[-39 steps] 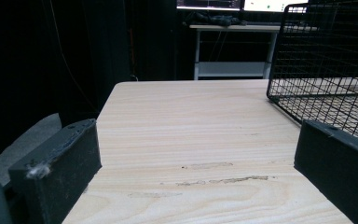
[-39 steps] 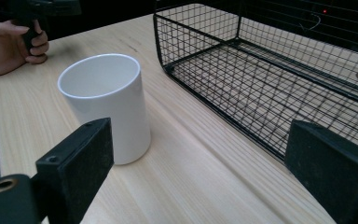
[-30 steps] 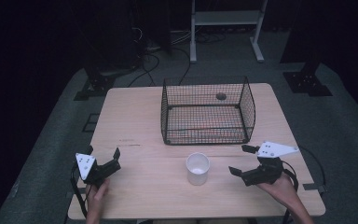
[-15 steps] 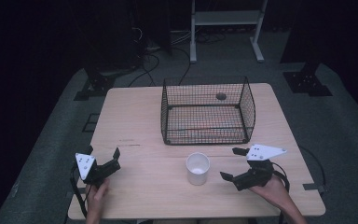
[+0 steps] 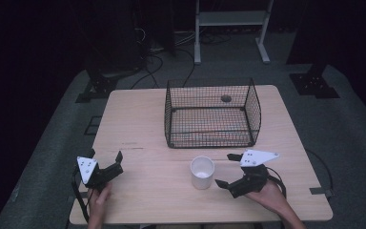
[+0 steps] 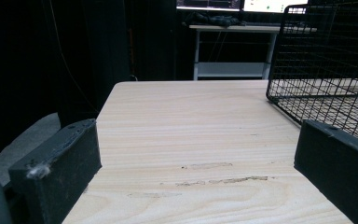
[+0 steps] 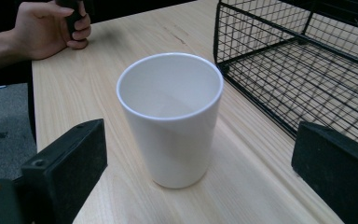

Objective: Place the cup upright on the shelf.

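A white cup [image 5: 202, 171] stands upright and empty on the wooden table [image 5: 138, 119], near its front edge. My right gripper [image 5: 224, 170] lies just right of the cup, pointing at it. Its jaws are open and have just been opening. In the right gripper view the cup [image 7: 170, 121] stands close ahead of the right gripper [image 7: 203, 140], framed by the two jaws, and neither pad touches it. My left gripper [image 5: 106, 157] rests at the front left, open, with nothing between its jaws. In the left gripper view the left gripper [image 6: 198, 149] faces bare tabletop.
A black wire basket [image 5: 209, 114] stands behind the cup at mid-table, and its near wall [image 7: 279, 60] is close behind the cup. The basket's corner [image 6: 326, 70] is ahead and to the right of the left gripper. The person's left hand [image 7: 51, 28] rests beyond the cup.
My right gripper has slid left across the table toward the cup, and its jaws stand wider apart. The left gripper and the cup have not moved.
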### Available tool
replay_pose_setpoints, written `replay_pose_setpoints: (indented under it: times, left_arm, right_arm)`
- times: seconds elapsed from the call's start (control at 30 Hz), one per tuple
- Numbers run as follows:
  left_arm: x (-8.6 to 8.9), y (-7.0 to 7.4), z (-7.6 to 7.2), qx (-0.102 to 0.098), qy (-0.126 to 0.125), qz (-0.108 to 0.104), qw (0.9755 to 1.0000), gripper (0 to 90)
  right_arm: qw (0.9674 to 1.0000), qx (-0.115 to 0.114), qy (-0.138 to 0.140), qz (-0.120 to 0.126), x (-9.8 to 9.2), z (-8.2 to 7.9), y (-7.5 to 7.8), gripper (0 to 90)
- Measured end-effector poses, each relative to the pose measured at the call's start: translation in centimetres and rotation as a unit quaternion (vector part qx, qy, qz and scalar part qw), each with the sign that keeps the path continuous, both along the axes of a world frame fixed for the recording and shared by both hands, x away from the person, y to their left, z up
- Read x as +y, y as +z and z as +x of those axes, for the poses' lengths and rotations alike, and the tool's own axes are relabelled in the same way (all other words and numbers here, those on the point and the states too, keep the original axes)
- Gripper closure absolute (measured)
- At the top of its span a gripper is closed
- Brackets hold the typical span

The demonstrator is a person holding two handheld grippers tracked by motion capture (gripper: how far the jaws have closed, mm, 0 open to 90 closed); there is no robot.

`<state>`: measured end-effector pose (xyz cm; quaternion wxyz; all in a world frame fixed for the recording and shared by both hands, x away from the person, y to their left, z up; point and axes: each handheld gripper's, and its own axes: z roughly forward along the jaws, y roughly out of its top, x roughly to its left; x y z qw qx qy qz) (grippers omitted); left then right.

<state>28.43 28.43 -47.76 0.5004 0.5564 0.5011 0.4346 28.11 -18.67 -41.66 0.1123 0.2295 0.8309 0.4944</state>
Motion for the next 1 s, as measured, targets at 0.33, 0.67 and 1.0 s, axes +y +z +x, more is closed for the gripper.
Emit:
replay_pose_setpoints:
  times: [0.33,0.67,1.0]
  left_arm:
    - [0.0,0.0,0.0,0.000,0.000,0.000,1.0000,0.0]
    - [0.0,0.0,0.0,0.000,0.000,0.000,1.0000,0.0]
    - [0.0,0.0,0.0,0.000,-0.001,0.000,1.0000,0.0]
  right_arm:
    - [0.9998,0.003,0.017,-0.003,1.6,0.3,-0.2,2.8]
    - [0.9995,0.012,0.028,-0.005,2.7,0.6,-0.7,2.8]
    - [0.9990,0.015,0.038,-0.015,4.0,1.1,-1.0,2.8]
